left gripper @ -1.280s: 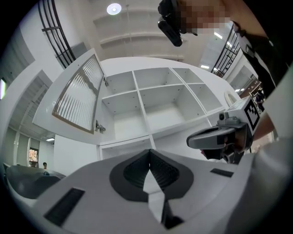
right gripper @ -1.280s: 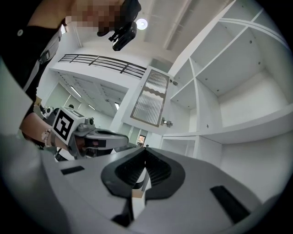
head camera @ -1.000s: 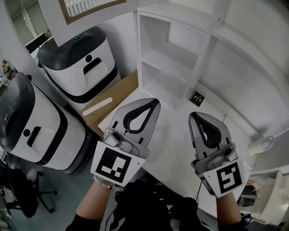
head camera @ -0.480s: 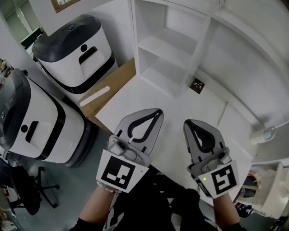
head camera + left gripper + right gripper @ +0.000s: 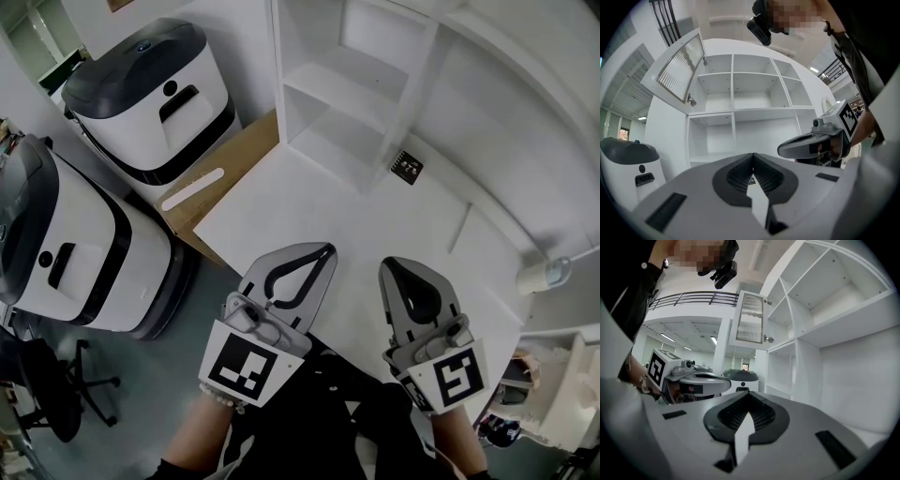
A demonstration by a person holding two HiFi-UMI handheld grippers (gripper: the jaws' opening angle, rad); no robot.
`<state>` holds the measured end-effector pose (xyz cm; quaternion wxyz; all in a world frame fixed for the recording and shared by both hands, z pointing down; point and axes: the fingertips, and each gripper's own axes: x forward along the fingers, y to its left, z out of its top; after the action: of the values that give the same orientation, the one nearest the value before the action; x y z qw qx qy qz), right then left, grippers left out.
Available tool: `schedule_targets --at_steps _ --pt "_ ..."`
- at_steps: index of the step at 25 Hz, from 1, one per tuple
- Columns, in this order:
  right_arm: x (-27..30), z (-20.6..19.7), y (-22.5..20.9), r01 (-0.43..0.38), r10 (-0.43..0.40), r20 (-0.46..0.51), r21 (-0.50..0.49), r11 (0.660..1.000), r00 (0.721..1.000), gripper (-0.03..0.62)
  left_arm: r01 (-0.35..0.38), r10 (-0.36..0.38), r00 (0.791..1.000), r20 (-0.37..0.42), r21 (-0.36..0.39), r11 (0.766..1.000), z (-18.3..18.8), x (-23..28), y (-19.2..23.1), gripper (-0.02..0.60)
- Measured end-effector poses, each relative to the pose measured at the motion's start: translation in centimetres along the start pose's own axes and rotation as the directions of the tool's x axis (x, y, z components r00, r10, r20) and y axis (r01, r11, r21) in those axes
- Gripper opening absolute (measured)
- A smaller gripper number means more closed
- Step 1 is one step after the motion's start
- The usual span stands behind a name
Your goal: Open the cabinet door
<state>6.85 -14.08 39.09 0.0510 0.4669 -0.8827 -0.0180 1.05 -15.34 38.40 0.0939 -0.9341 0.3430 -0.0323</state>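
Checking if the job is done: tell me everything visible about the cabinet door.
The door is a white frame around a ribbed, glass-like panel. It stands swung wide open at the cabinet's upper left, hanging upright on two hinges along one edge. Nothing else touches it.

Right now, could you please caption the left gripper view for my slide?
Shut left gripper faces white shelving whose slatted cabinet door stands open; right gripper alongside.
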Motion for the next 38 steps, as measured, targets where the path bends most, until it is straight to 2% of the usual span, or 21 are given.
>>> schedule_targets --at_steps 6,16,20,27,38 --pt "0.1 -0.1 0.3 -0.007 0.007 -0.006 -0.006 1.000 1.000 0.003 0.005 -0.006 1.000 -0.004 -0.055 0.998 -0.3 -0.4 -0.3 0.002" --pt "0.4 0.1 0.7 -0.030 0.030 0.014 0.007 1.000 0.999 0.003 -0.002 0.000 1.000 -0.020 -0.064 0.998 -1.0 -0.5 -0.2 0.002" --pt "0.4 -0.1 0.7 -0.034 0.034 0.001 0.002 0.999 0.999 0.003 0.014 -0.014 1.000 -0.015 -0.037 0.999 -0.8 -0.2 -0.3 0.002" --pt "0.3 -0.4 0.7 -0.047 0.047 -0.016 0.008 0.999 0.999 0.003 0.013 -0.014 1.000 -0.017 -0.042 0.999 -0.8 0.1 -0.5 0.002" --pt "0.3 -1.0 0.6 -0.045 0.045 -0.039 0.003 0.999 0.998 0.003 -0.005 0.003 1.000 -0.019 -0.082 0.997 -1.0 0.1 -0.3 0.002"
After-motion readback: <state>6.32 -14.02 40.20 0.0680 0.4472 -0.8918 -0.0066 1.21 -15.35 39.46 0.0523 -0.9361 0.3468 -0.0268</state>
